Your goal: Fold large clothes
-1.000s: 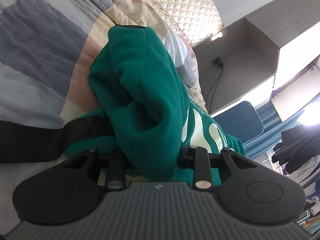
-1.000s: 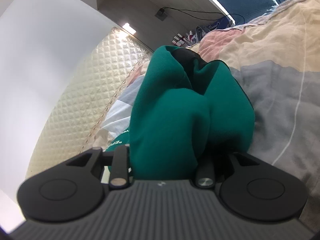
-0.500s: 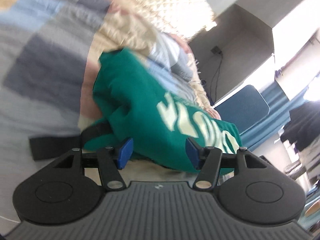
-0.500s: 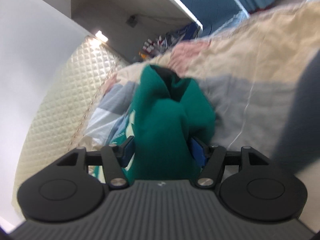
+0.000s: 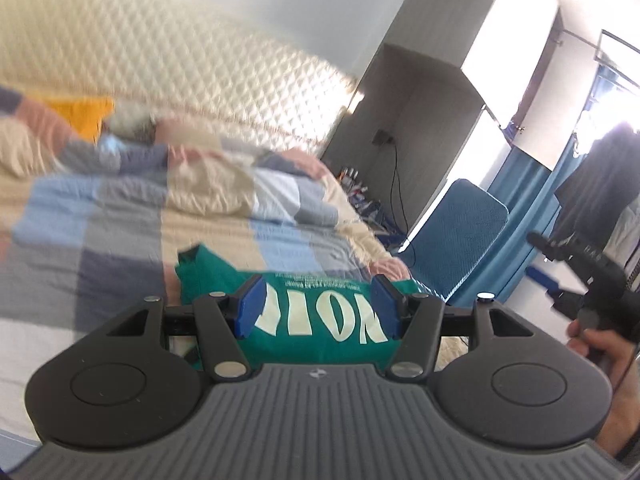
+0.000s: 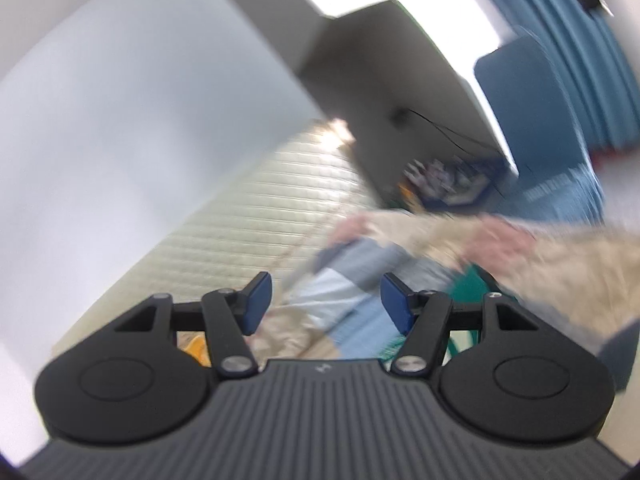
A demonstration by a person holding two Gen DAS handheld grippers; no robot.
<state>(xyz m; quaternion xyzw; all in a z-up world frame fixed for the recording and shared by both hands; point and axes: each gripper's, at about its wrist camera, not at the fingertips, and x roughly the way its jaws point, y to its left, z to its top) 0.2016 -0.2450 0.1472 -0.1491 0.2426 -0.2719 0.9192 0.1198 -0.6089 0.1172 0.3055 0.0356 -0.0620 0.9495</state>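
Note:
A green garment with cream lettering point(image 5: 316, 316) lies folded on the patchwork bedspread point(image 5: 120, 232). My left gripper point(image 5: 318, 308) is open and empty, raised just in front of the garment. My right gripper point(image 6: 326, 302) is open and empty, lifted and pointing toward the headboard. A corner of the green garment point(image 6: 468, 288) shows at the right of the right wrist view, behind the right finger. The right wrist view is motion-blurred.
A quilted cream headboard point(image 5: 160, 64) stands behind the bed. A grey wall cabinet point(image 5: 404, 128) and a blue chair point(image 5: 464, 232) stand to the right. Dark clothes point(image 5: 592, 184) hang at far right. A hand holding the other gripper's handle point(image 5: 600, 344) shows at the right edge.
Both grippers opened and let go of the green garment, which now lies folded on the bed. Both grippers then lifted and drew back from it.

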